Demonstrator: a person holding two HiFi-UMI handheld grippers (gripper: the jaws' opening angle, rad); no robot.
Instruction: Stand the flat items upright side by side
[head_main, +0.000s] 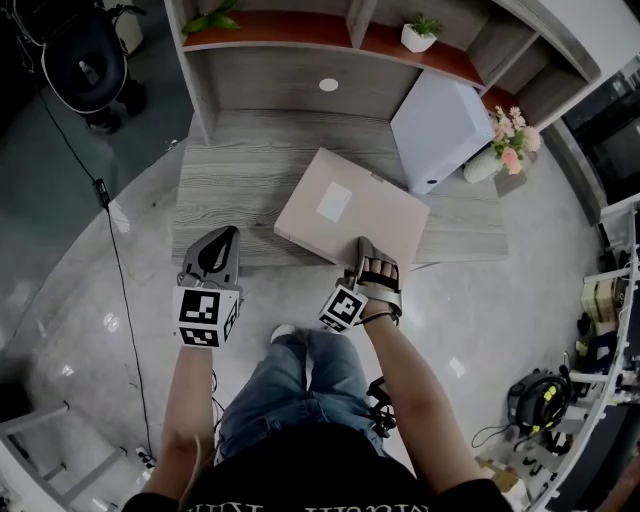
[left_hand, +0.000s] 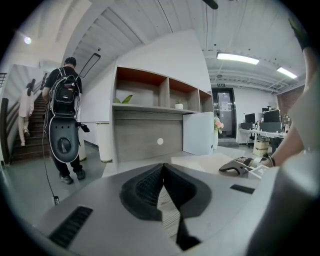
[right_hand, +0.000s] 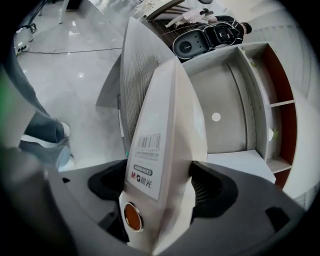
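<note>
The right hand-held gripper (head_main: 367, 250) clamped the near edge of the beige file box (head_main: 345, 210) (lying flat on the worktop (head_main: 240, 170)); left of that box, the left hand-held gripper (head_main: 225, 238) was closed, empty

Beige folder (head_main: 350, 215), white box (head_main: 440, 125), grey-grained desk (head_main: 235, 170)

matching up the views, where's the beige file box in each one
Head view: file box at centre, its near edge in the right gripper.
Left gripper view: file box low, right of centre, beyond the jaws.
Right gripper view: file box at centre, edge-on between the jaws.
Shared landmark: white dot on the shelf's back panel.
</note>
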